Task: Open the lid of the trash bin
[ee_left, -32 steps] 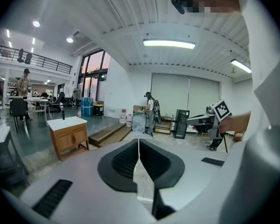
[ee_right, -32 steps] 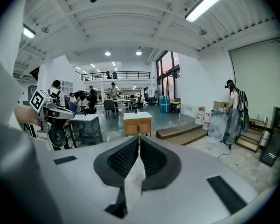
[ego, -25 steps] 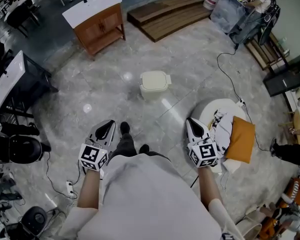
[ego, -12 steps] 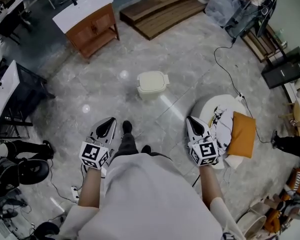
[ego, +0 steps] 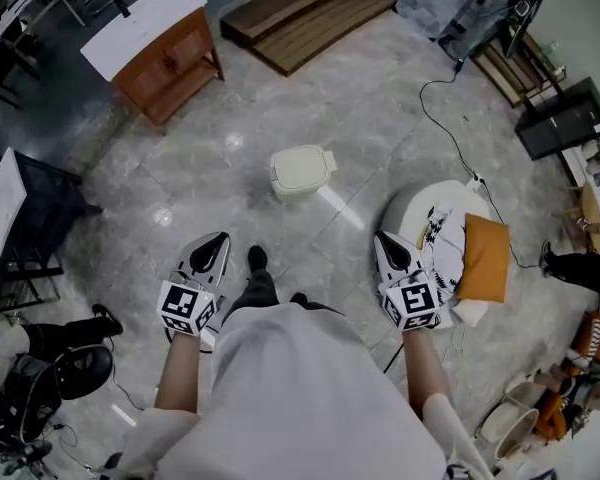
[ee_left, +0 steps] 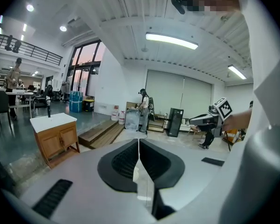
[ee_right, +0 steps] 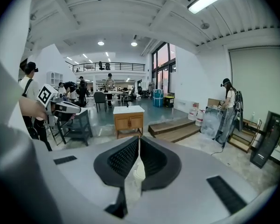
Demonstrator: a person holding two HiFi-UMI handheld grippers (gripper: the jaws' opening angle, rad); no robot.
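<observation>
On the floor [ego: 380, 108] ahead, trash bin [ego: 302, 172], long axis crosswise; left tongs [ego: 219, 239], right tongs [ego: 383, 239] clenched, empty.

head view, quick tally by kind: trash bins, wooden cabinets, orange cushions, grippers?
trash bin: 1
wooden cabinet: 1
orange cushion: 1
grippers: 2 (left gripper, right gripper, jaws together on both)
total: 5
</observation>
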